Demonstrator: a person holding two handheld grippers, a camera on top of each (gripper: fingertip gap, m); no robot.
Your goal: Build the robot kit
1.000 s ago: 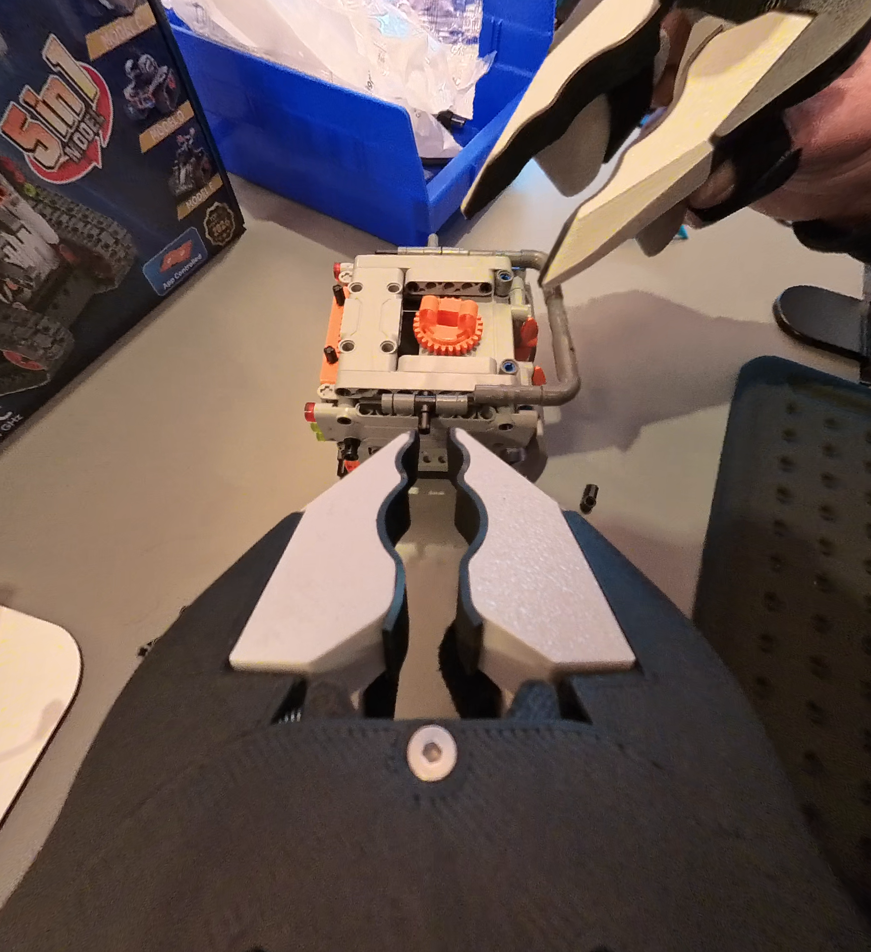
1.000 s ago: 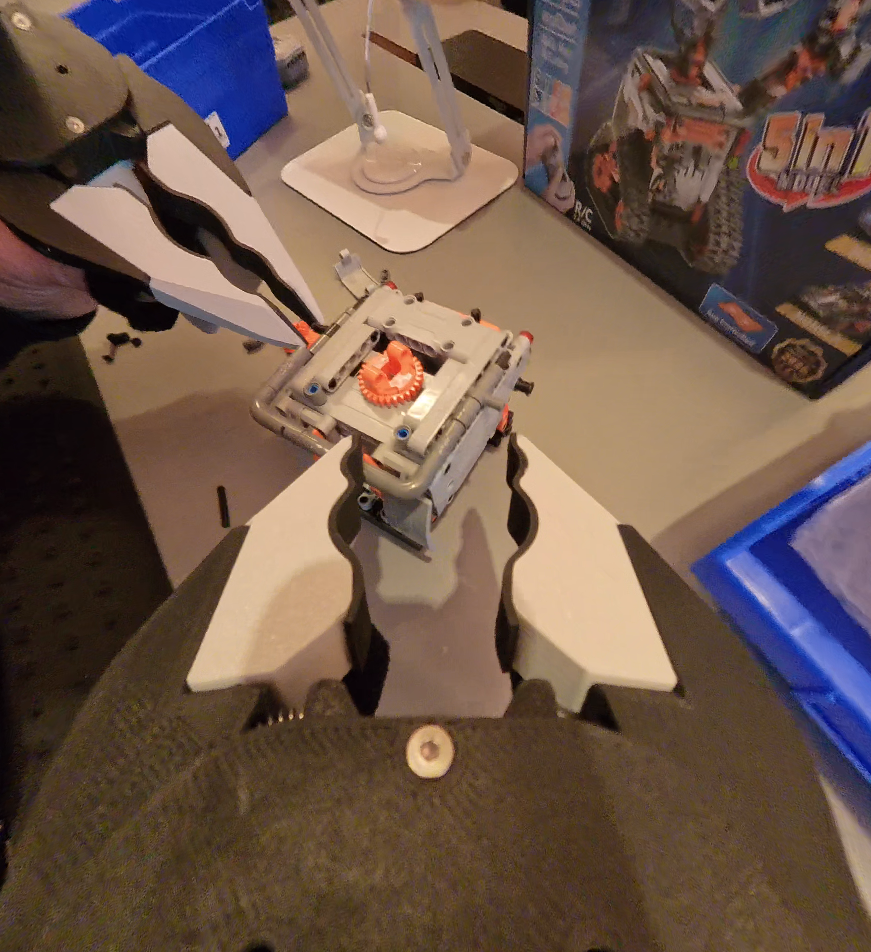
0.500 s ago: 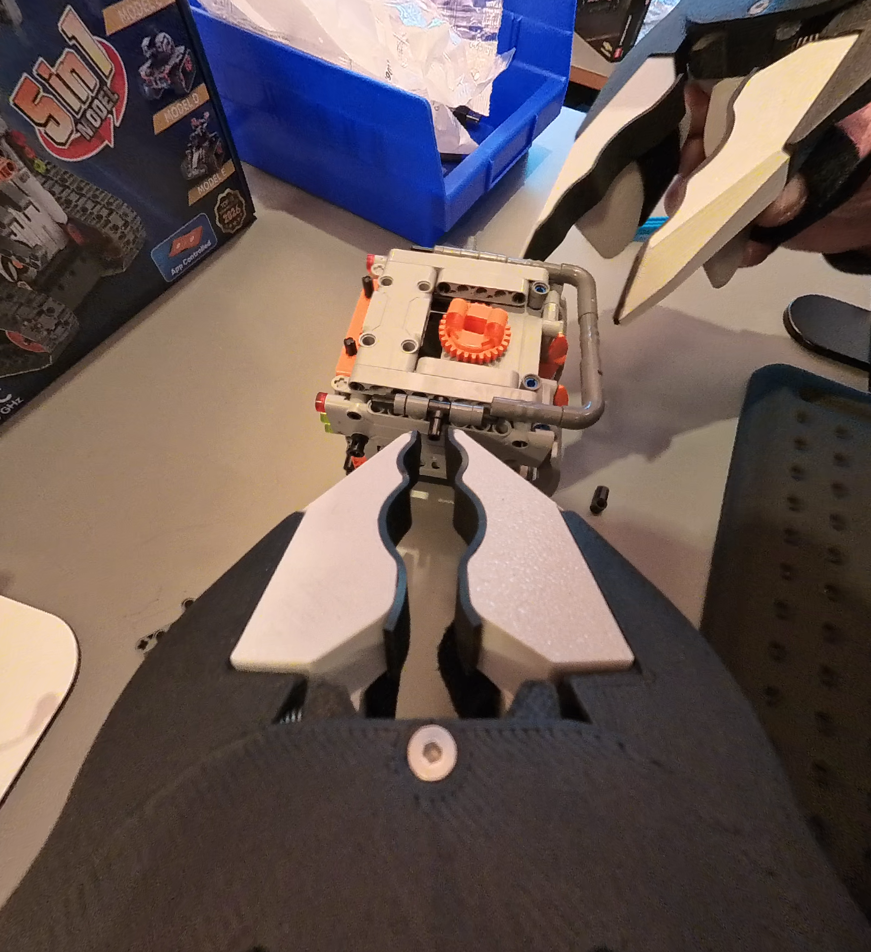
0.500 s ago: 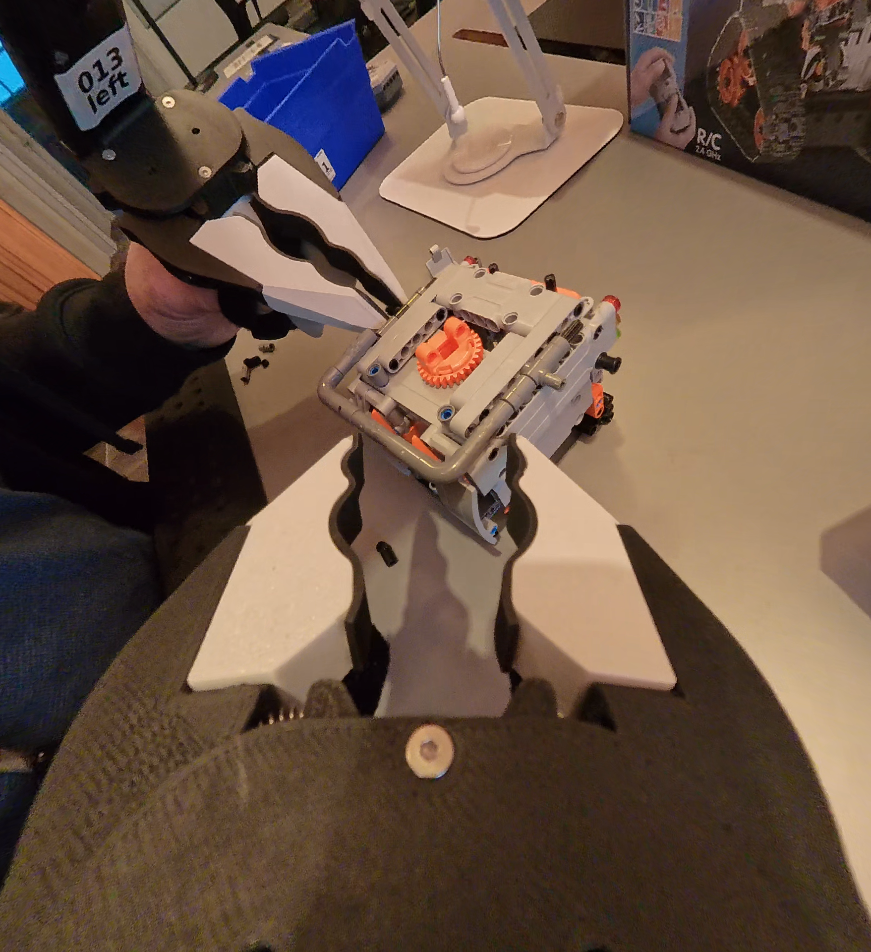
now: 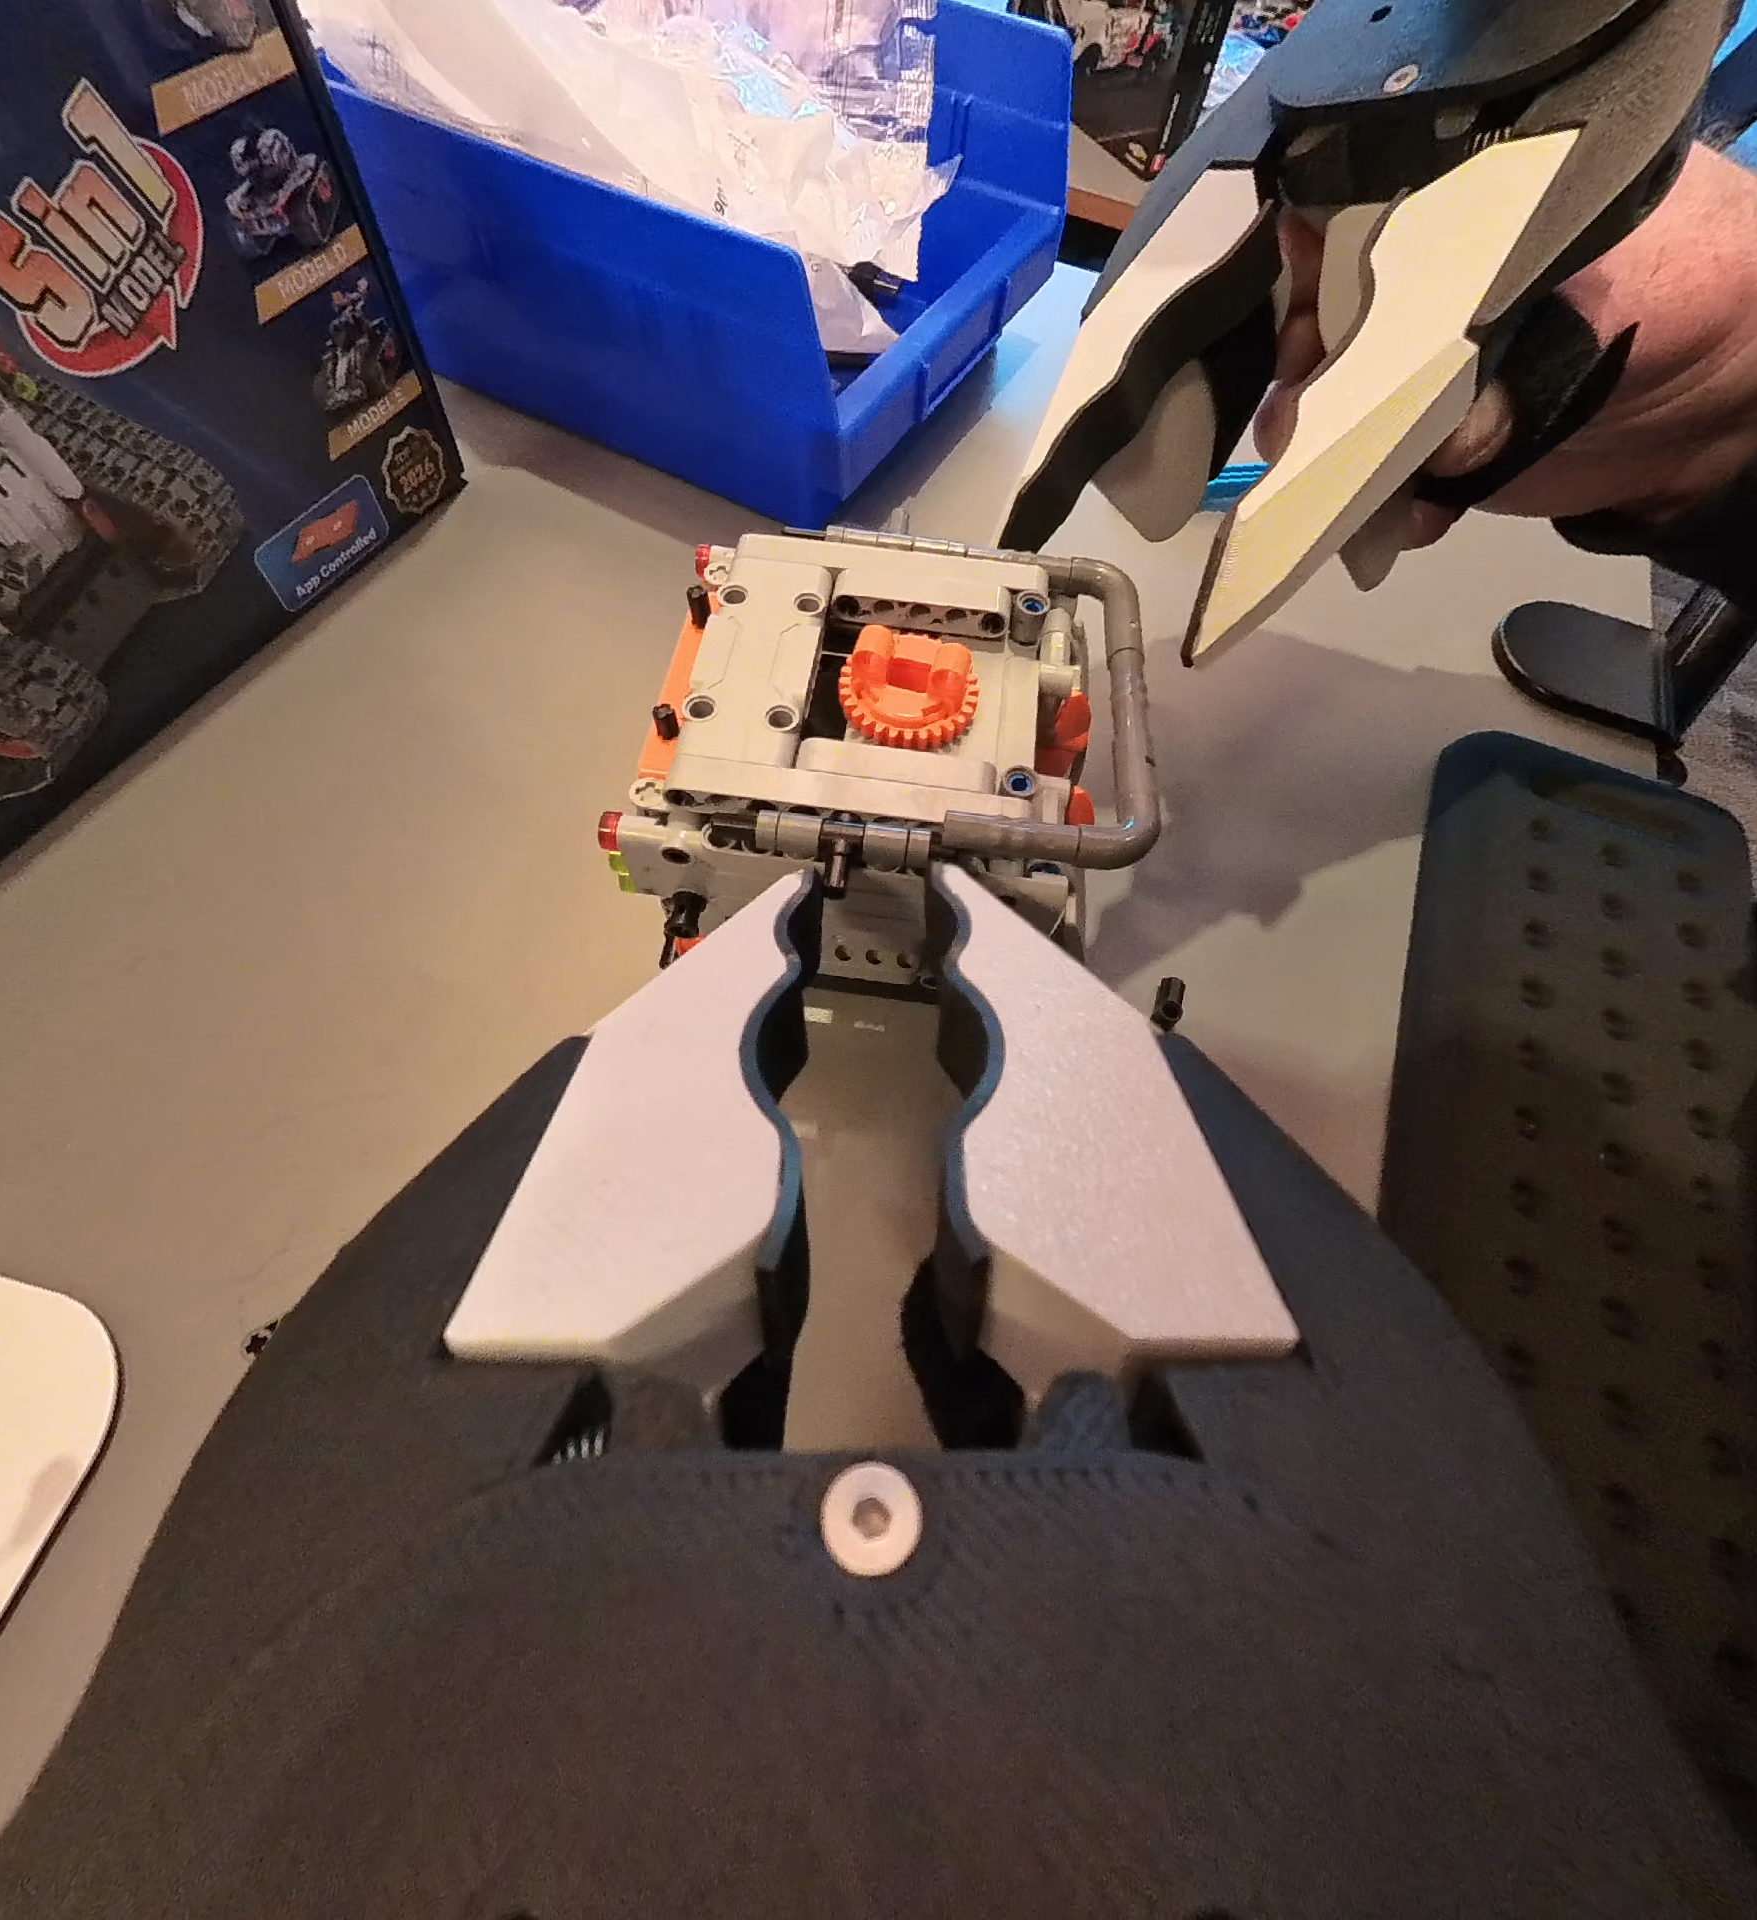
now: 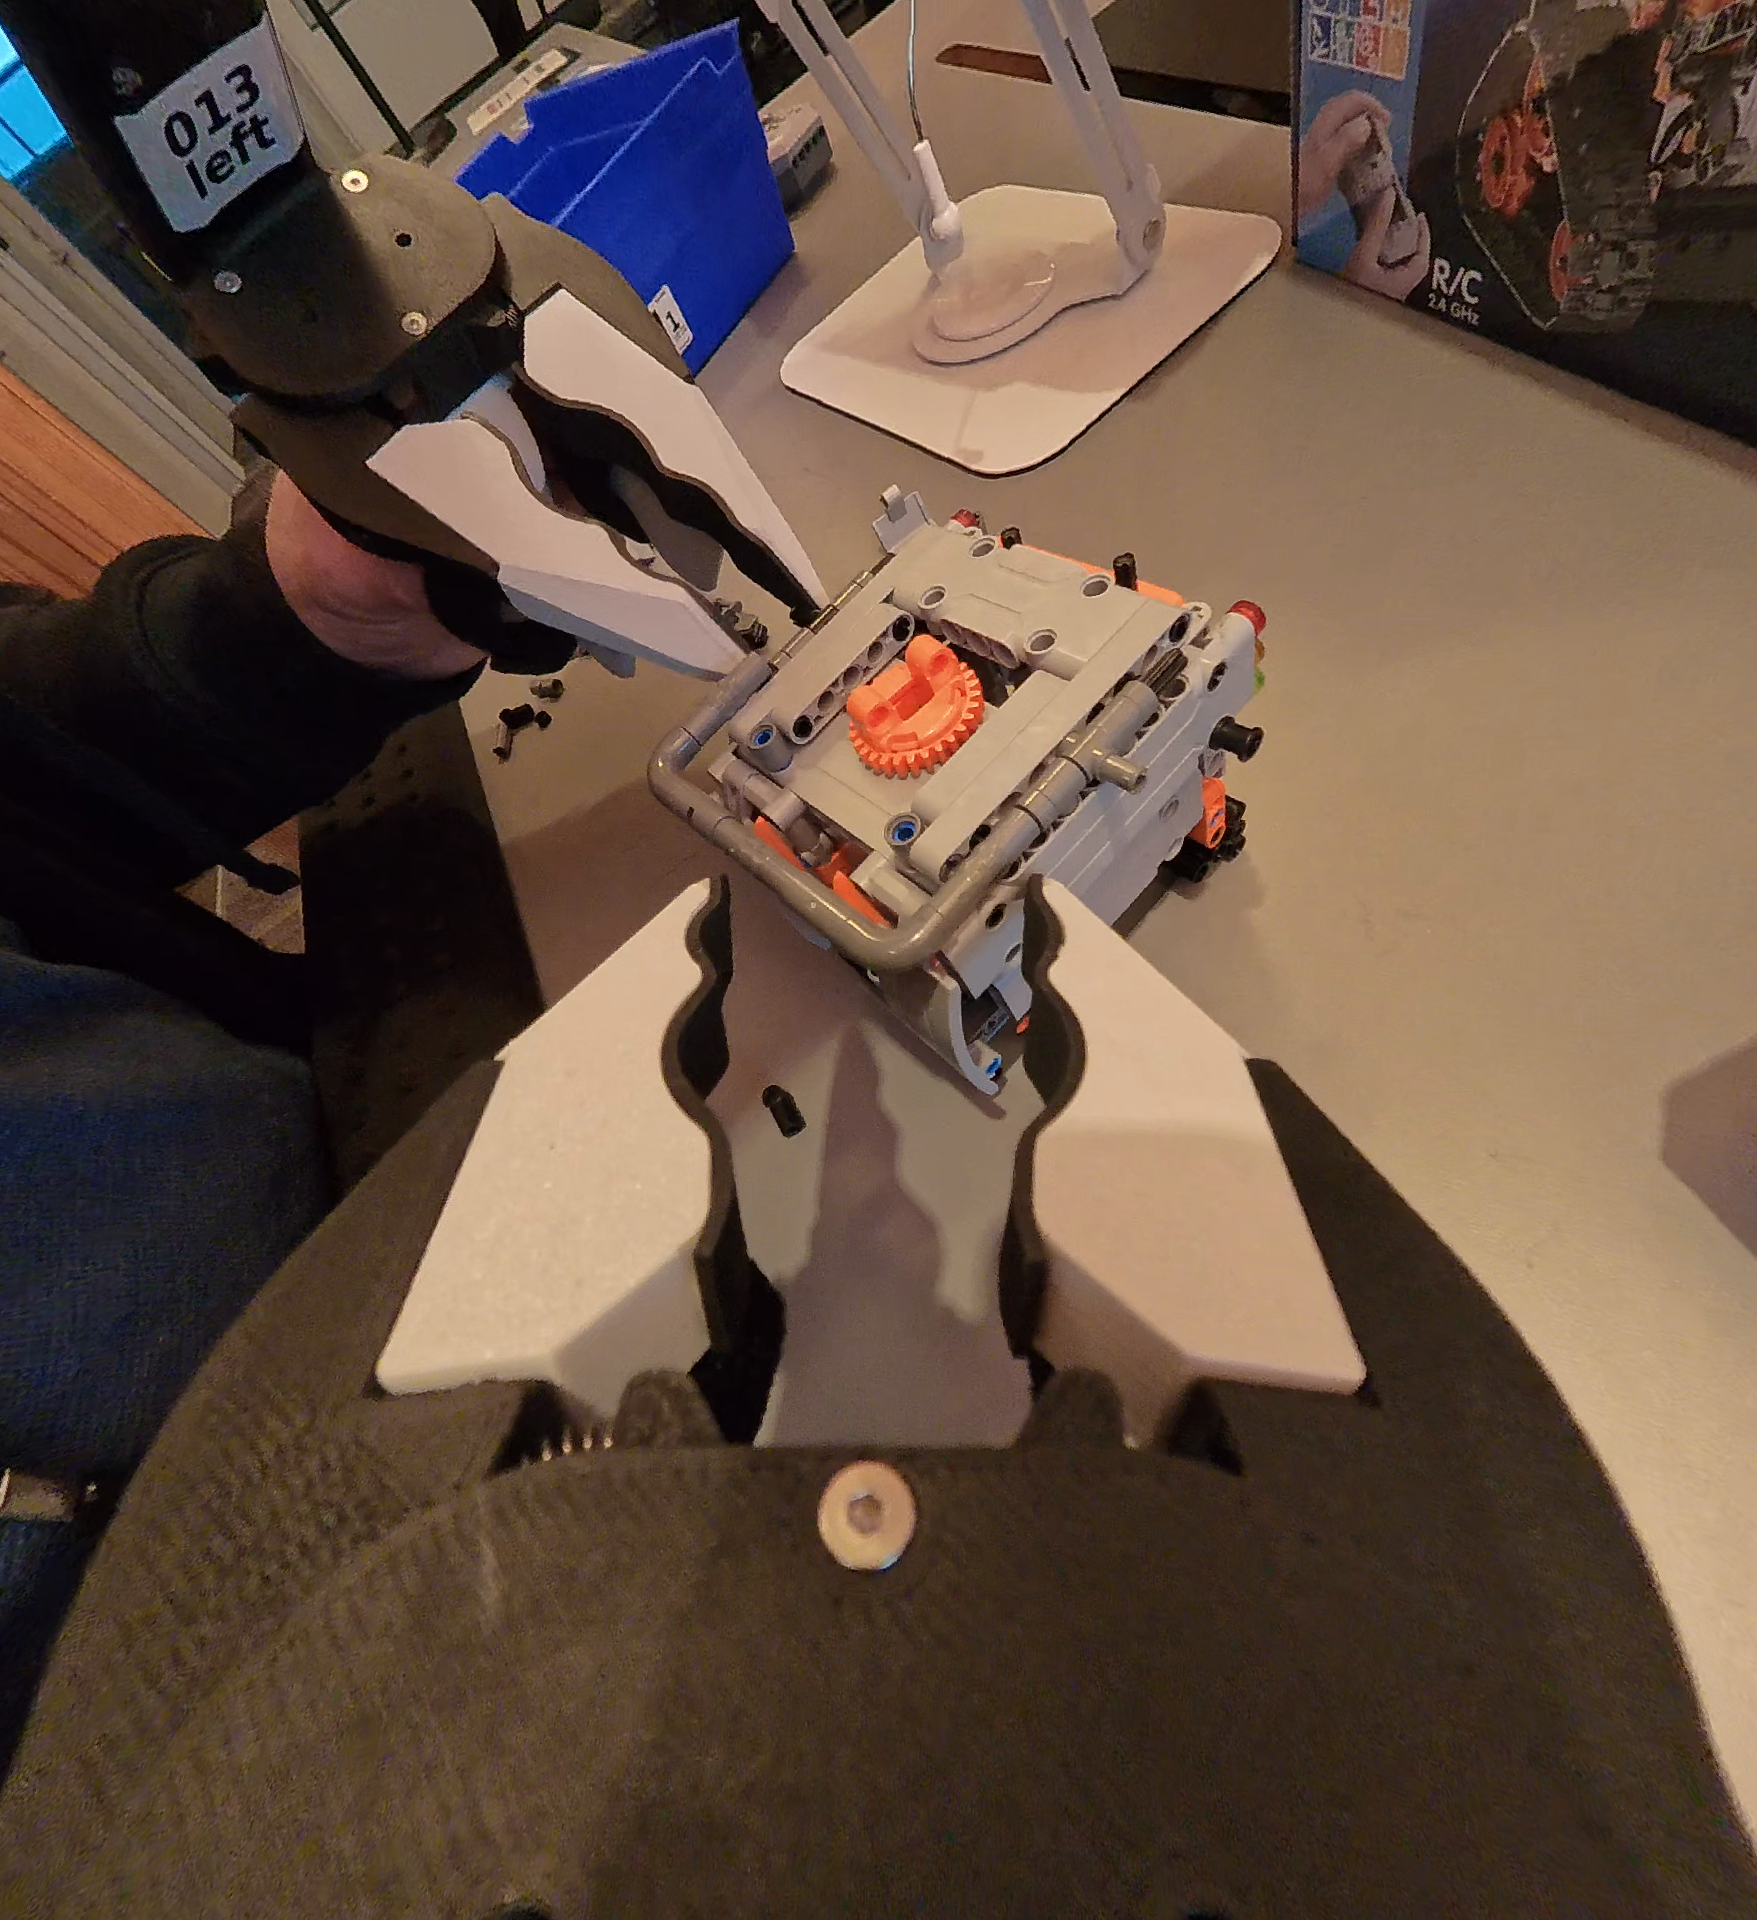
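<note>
The left hand-held gripper has its 2 fingers close together, and they look clamped on a grey bit at the near edge of the block model, likely to keep it from sliding. The model sits on the desk with its orange gear facing up, so the top is easy to reach. 1 small black pin lies loose just beside it, next to a dark mat. The right hand-held gripper hangs over the model's far corner with its fingers wide apart and holds nothing. Farther back stand a blue bin full of clear bags and a big toy box.
</note>
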